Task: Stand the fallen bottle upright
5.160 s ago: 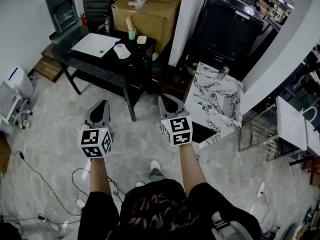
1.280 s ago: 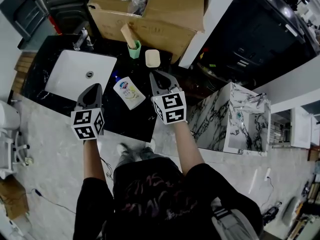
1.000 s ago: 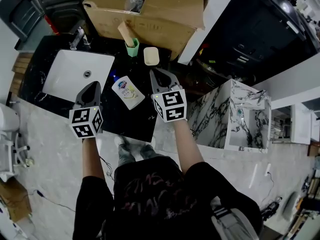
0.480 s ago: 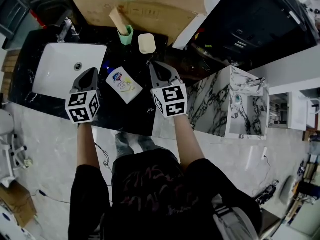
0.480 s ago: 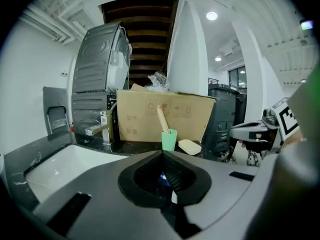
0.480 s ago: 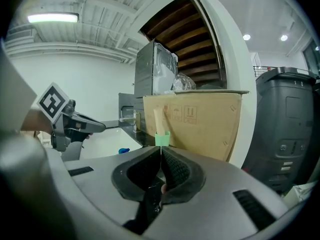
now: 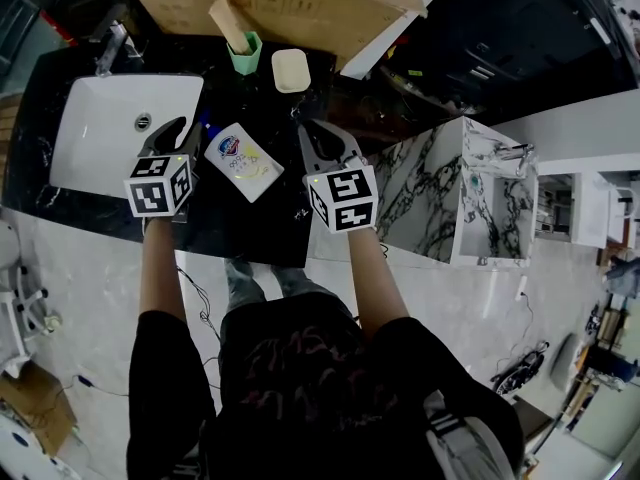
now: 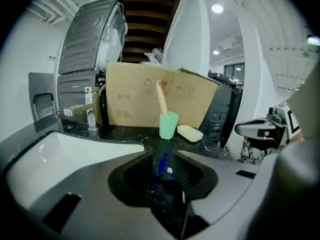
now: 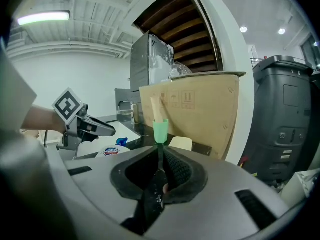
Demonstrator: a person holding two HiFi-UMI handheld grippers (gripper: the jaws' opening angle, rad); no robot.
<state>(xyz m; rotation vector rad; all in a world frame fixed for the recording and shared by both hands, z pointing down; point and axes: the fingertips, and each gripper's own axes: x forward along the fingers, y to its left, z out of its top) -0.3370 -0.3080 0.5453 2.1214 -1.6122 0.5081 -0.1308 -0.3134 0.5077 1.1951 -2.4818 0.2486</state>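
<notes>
The fallen bottle (image 7: 240, 160), white with a blue cap (image 7: 207, 128), lies flat on the black counter (image 7: 265, 228) between my grippers. My left gripper (image 7: 172, 128) hangs at the sink's right edge, just left of the cap. Its jaws have just been opening; in the left gripper view the left gripper (image 8: 162, 156) is open, and the blue cap (image 8: 162, 165) shows through the gap, untouched. My right gripper (image 7: 308, 128) hovers right of the bottle. In the right gripper view the right gripper (image 9: 160, 154) has just been opening to a narrow slit with nothing in it; the bottle (image 9: 112, 151) lies to its left.
A white sink (image 7: 100, 133) with a faucet (image 7: 110, 48) fills the counter's left. A green cup (image 7: 243, 53) holding a stick and a cream soap dish (image 7: 290, 68) stand behind the bottle, before a large cardboard box (image 7: 300, 3). A marble cabinet (image 7: 460, 198) stands to the right.
Both grippers have sunk toward the counter. The left one has drawn in close to the bottle's cap, and its jaws now stand apart.
</notes>
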